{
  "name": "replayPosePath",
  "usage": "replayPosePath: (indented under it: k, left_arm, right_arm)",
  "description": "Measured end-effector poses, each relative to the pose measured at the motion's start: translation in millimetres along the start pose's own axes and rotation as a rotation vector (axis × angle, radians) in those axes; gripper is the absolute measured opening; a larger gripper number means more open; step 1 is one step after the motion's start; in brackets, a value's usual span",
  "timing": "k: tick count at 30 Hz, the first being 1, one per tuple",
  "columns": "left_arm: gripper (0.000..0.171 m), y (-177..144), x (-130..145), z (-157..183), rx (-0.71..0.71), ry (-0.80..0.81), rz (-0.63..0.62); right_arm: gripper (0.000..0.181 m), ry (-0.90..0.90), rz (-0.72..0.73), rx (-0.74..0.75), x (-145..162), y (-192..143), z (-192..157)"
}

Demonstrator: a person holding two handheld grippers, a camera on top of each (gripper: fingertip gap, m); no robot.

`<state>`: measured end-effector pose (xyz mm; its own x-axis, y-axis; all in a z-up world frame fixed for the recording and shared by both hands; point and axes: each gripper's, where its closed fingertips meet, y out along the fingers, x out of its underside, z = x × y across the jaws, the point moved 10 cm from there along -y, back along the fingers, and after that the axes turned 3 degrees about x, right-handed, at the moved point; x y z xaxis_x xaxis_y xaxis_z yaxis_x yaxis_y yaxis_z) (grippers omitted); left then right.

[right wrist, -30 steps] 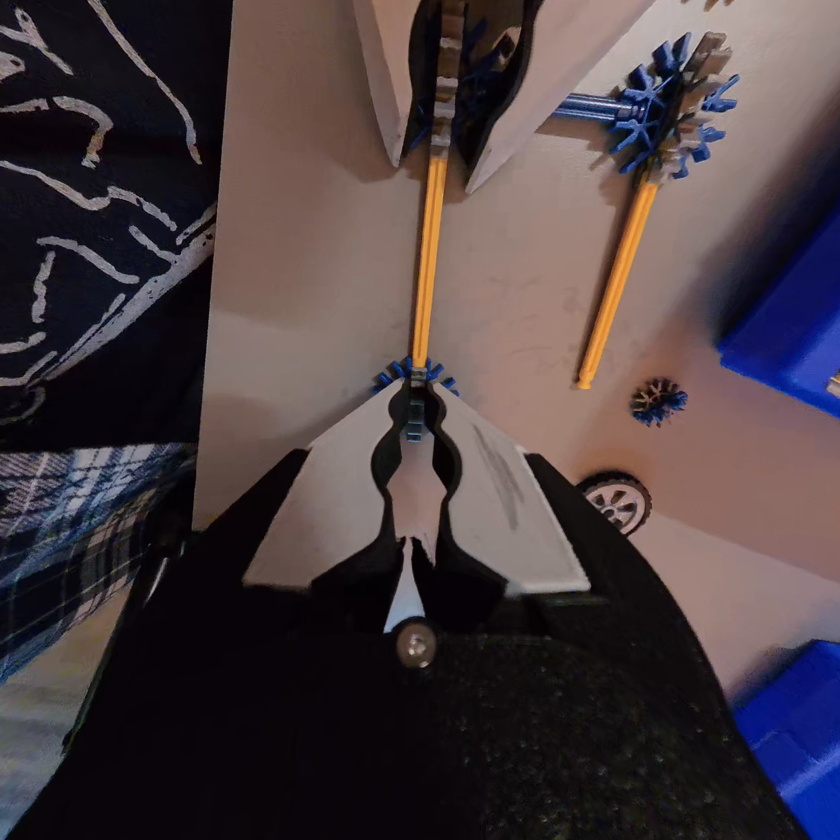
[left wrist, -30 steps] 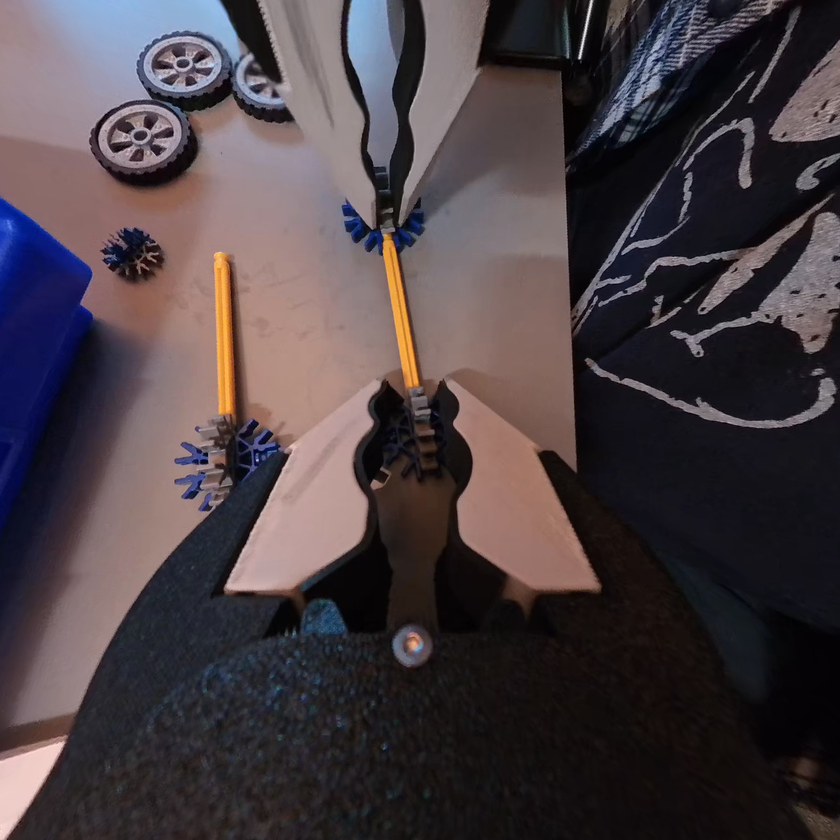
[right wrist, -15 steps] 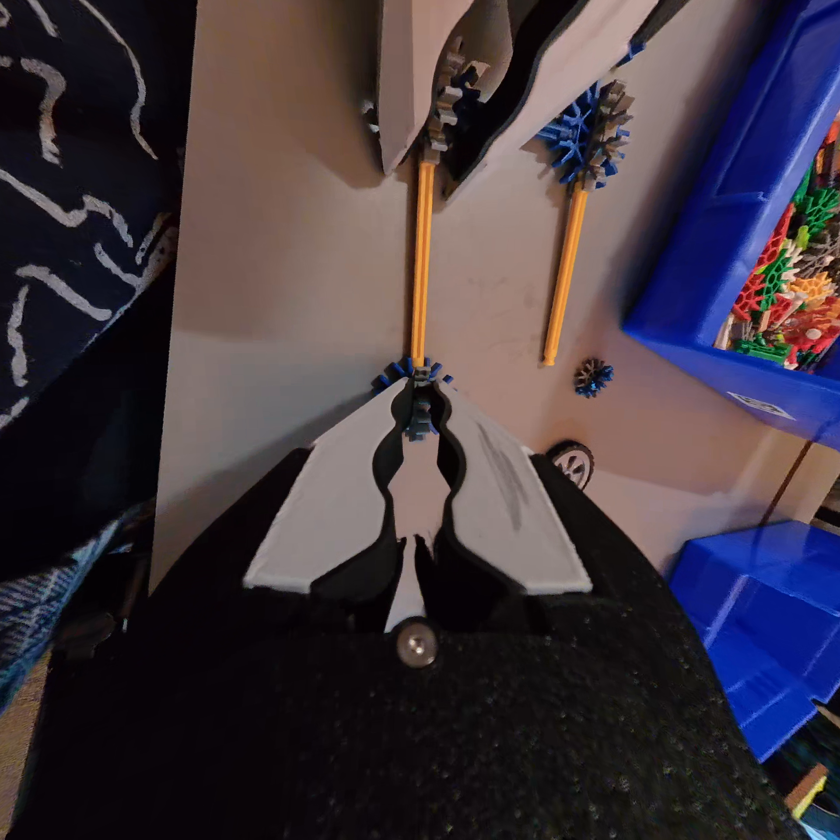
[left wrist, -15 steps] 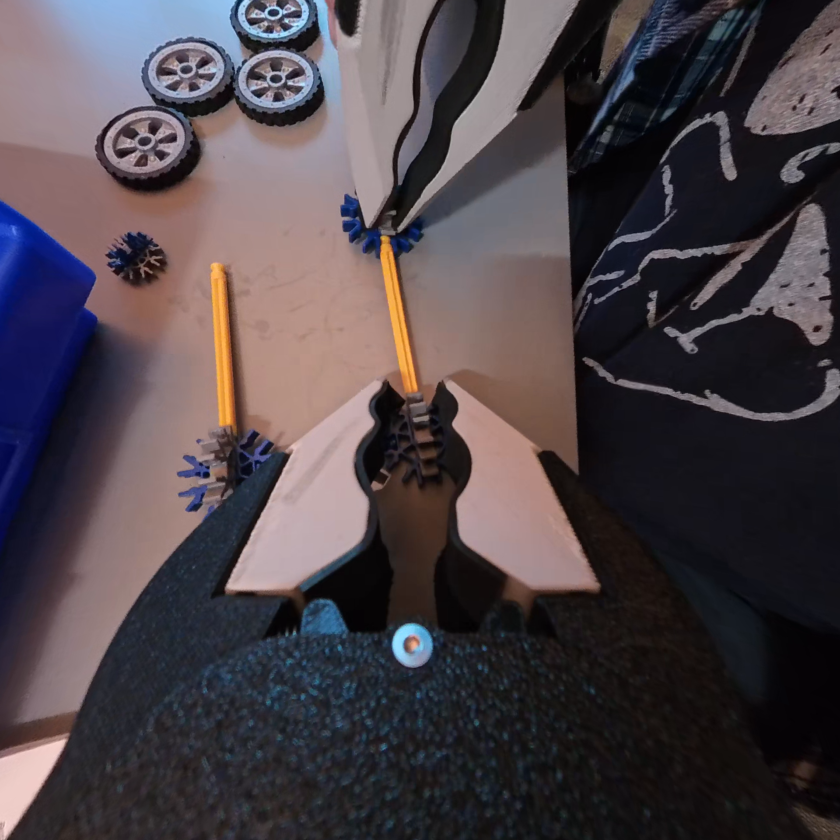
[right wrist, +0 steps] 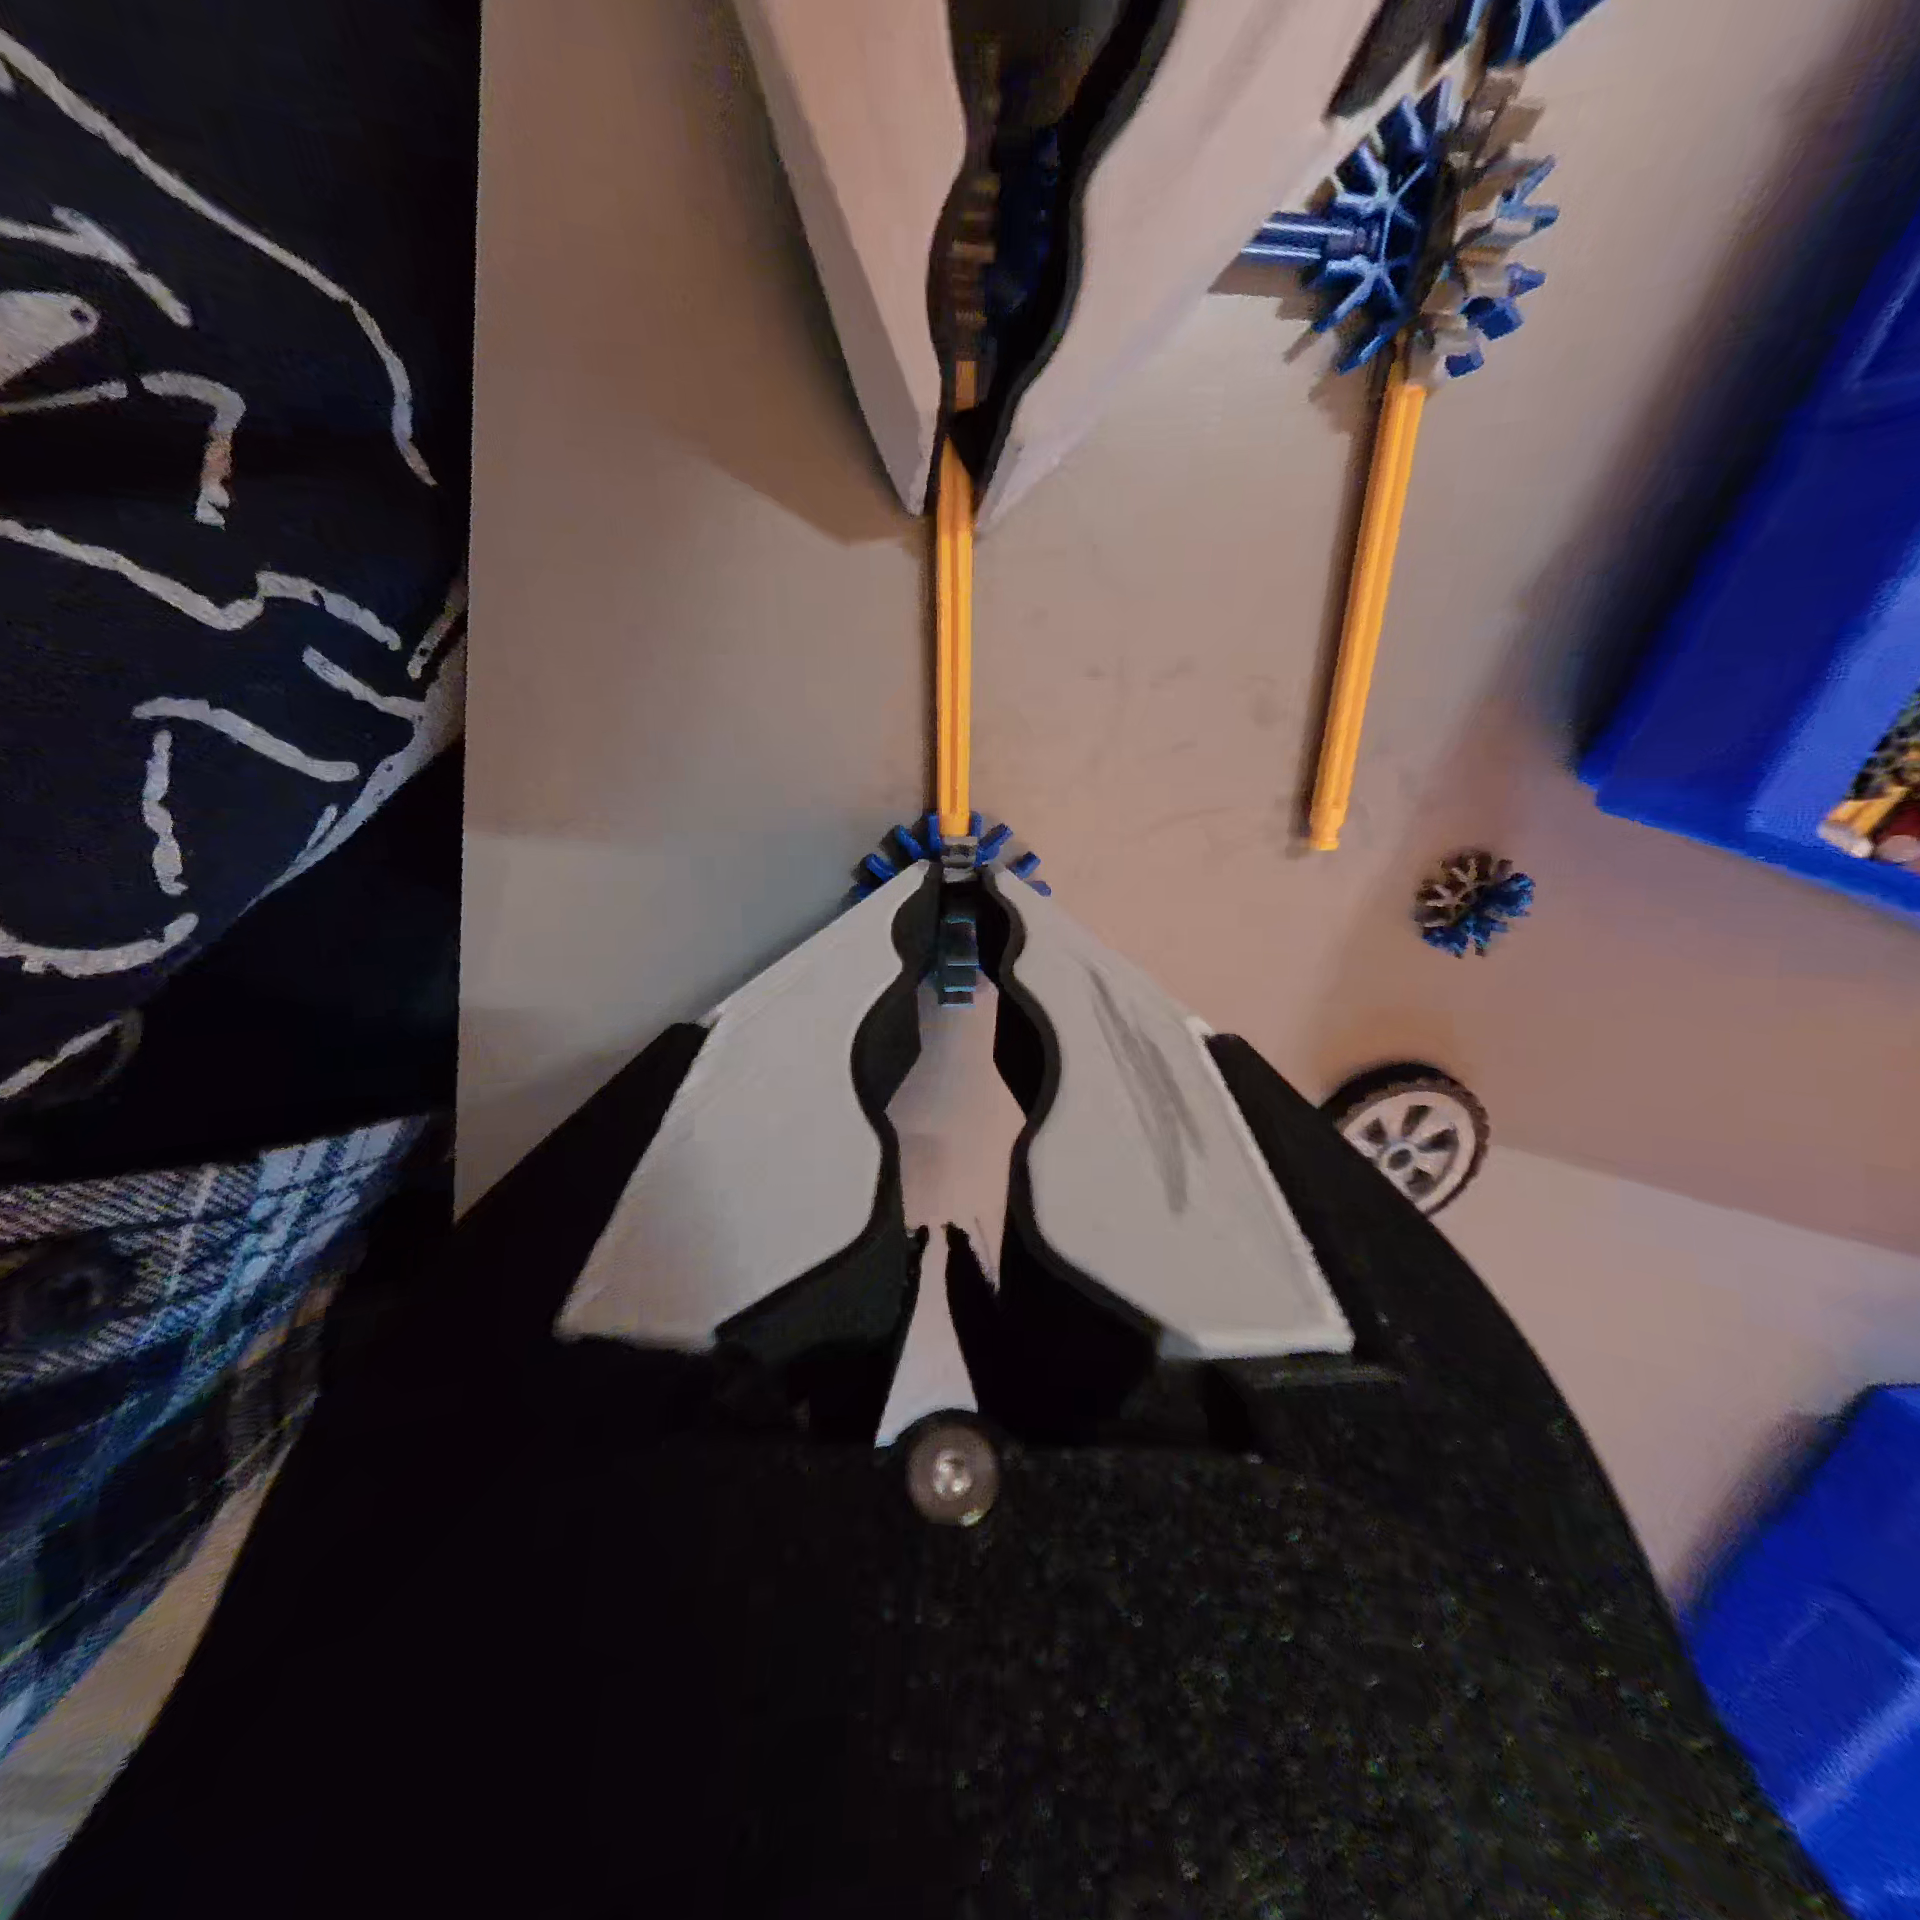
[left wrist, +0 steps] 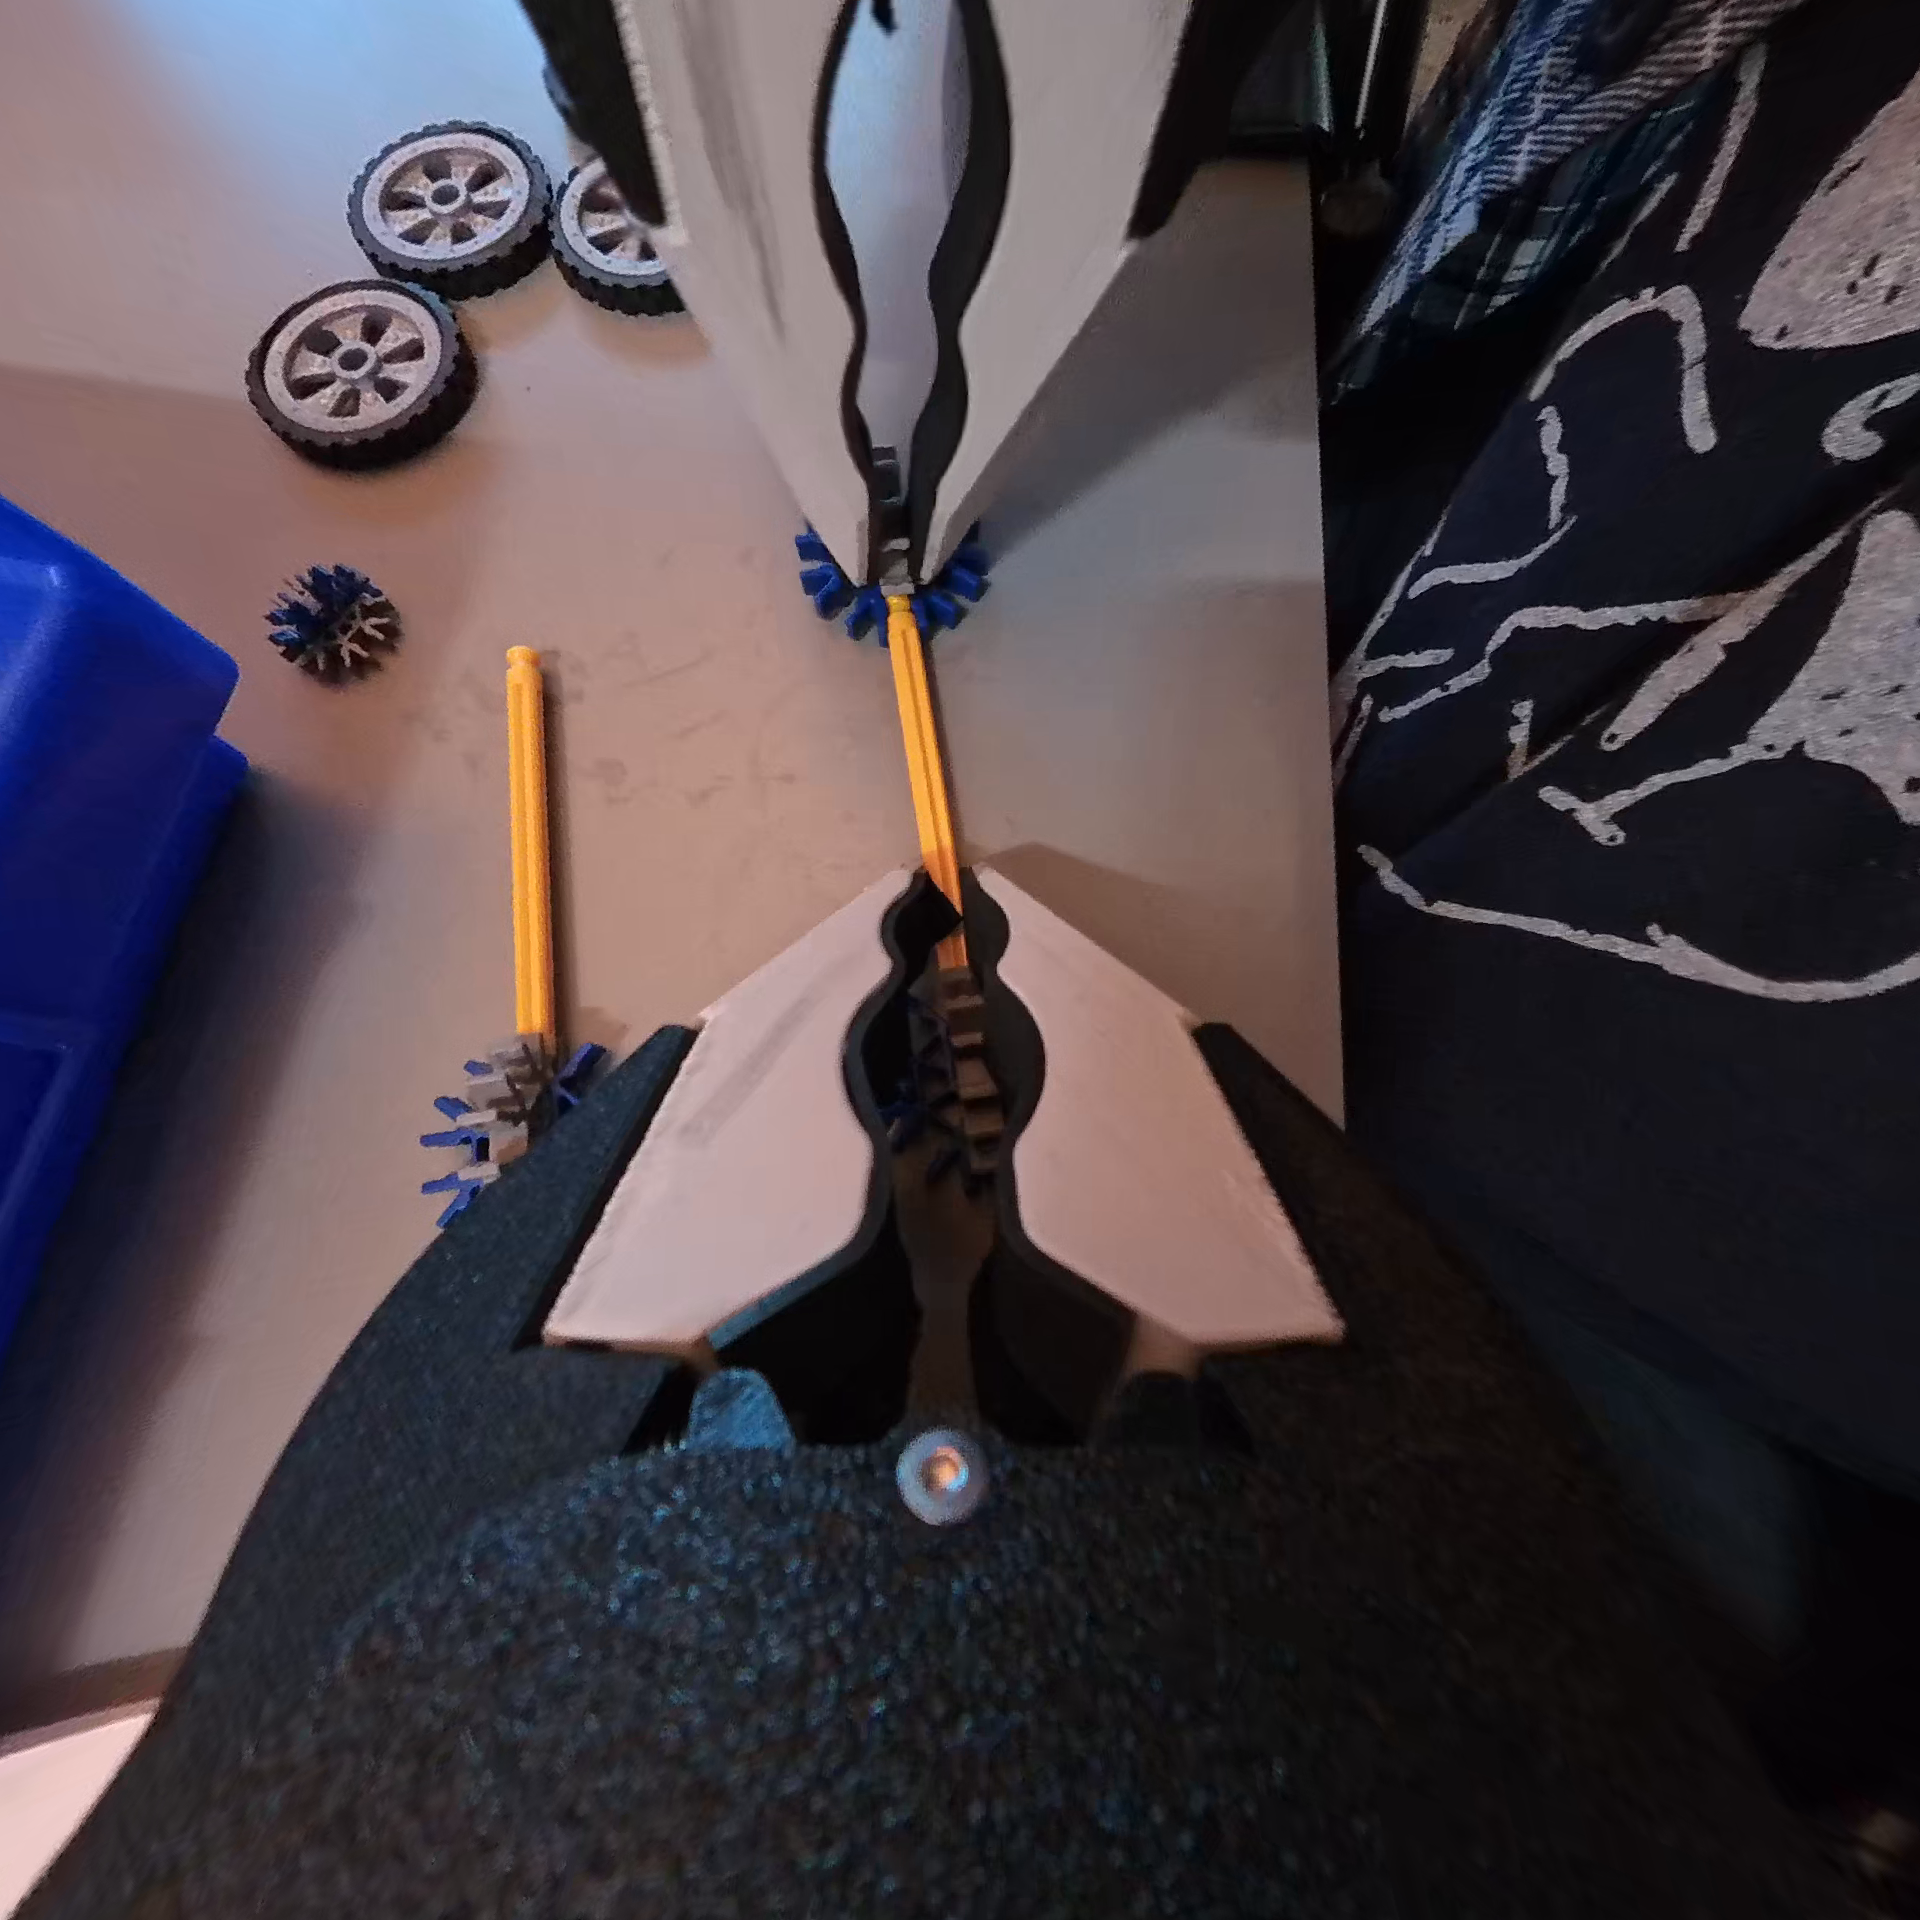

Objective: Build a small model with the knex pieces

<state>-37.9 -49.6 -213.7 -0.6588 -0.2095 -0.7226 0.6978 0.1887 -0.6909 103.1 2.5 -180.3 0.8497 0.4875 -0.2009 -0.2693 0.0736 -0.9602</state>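
A yellow rod (left wrist: 920,748) spans between my two grippers above the tan table (left wrist: 1143,727). My left gripper (left wrist: 940,883) is shut on the grey and blue connector (left wrist: 961,1049) at the rod's near end, which sits deep between its fingers. My right gripper (left wrist: 888,566) comes in from the top and is shut on a blue and grey connector (left wrist: 862,603) at the rod's far end. In the right wrist view my right gripper (right wrist: 961,873) grips that connector (right wrist: 951,904), and the rod (right wrist: 954,644) runs up into the left gripper (right wrist: 951,488).
A second yellow rod (left wrist: 528,842) with a blue and grey connector (left wrist: 509,1101) lies to the left. A loose small connector (left wrist: 335,623) and three toy wheels (left wrist: 358,369) lie beyond it. Blue bins (left wrist: 83,831) (right wrist: 1766,623) stand on that side. A person's dark clothing (left wrist: 1662,727) is beyond the table's right edge.
The right gripper tilted to one side half a second ago and is back in line with the rod. The rod's near end and connector sit deeper between the left fingers.
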Motion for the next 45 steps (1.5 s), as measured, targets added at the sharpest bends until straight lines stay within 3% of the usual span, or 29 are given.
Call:
replayPosePath:
  k: [6, 12, 34, 45]
  left_arm:
    - [0.003, 0.0, 0.5, 0.4, -0.006, 0.001, 0.003]
    - [0.003, -0.1, 0.6, 0.0, -0.003, -0.004, 0.005]
    - [0.003, 0.0, 0.8, 0.1, 0.002, -0.006, 0.005]
    - [0.003, -0.2, 0.8, 0.1, 0.002, -0.009, 0.006]
  right_arm:
    - [0.006, 0.121, 0.109, -0.11, 11.6, 1.8, 12.0]
    - [0.015, 0.171, 0.191, -0.057, 16.6, -6.8, 12.4]
    - [0.004, -0.046, 0.042, -0.058, -5.0, 3.2, 2.9]
    - [0.005, 0.083, 0.239, -0.053, 10.7, 6.7, -0.7]
